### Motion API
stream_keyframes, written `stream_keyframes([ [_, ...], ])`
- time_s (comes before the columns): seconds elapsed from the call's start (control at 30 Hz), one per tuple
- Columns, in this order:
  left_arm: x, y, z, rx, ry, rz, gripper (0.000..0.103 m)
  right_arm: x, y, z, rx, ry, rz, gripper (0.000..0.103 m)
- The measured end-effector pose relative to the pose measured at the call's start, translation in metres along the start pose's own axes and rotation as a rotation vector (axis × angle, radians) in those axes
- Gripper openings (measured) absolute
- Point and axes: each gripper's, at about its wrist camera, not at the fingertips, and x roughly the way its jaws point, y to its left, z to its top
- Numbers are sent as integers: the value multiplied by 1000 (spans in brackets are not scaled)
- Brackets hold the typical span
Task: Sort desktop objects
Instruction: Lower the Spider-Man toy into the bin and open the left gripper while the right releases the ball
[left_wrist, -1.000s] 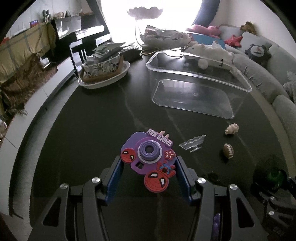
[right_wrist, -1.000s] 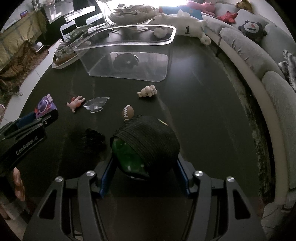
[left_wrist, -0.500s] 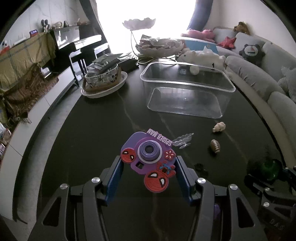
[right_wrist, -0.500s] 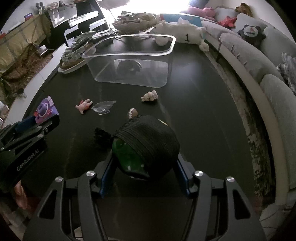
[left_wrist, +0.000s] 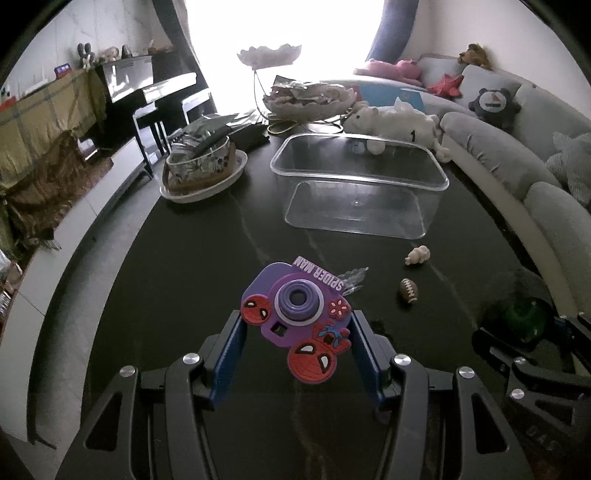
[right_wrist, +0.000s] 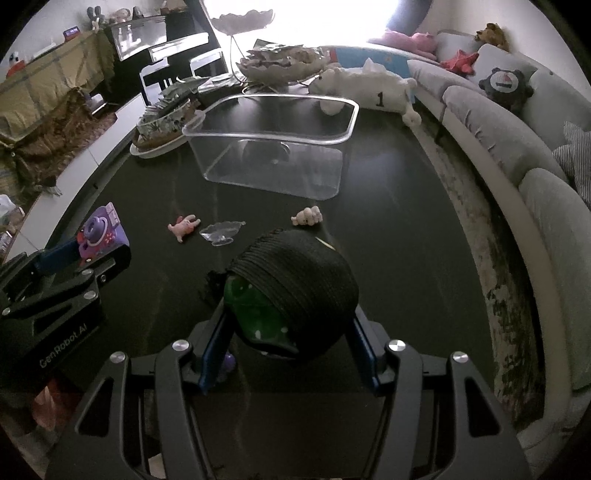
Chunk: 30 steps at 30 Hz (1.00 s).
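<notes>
My left gripper (left_wrist: 297, 325) is shut on a purple Spider-Man toy camera (left_wrist: 297, 308) and holds it above the dark table; it also shows in the right wrist view (right_wrist: 99, 232). My right gripper (right_wrist: 291, 314) is shut on a green toy with a black ribbed cap (right_wrist: 295, 288), seen at the right in the left wrist view (left_wrist: 524, 321). A clear plastic bin (left_wrist: 358, 188) stands empty ahead, also in the right wrist view (right_wrist: 273, 147). On the table lie a small football (left_wrist: 408, 290), a cream figurine (left_wrist: 417, 255), a pink figurine (right_wrist: 183, 226) and a clear plastic piece (right_wrist: 221, 232).
A plate with a patterned bowl of packets (left_wrist: 203, 170) stands at the back left. A tiered leaf-shaped dish (left_wrist: 306, 99) and a white plush toy (left_wrist: 399, 123) sit behind the bin. A grey sofa (left_wrist: 517, 155) curves along the table's right edge.
Both grippers have risen and drawn back from the table with their toys; the bin and small items look farther away. The pink figurine is now hidden behind the camera in the left view.
</notes>
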Motion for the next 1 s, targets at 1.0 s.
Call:
stream_keyframes([
  [1.0,30,-10,109,33,-23,-33,52,13,-1,105,-20,-51,26,56],
])
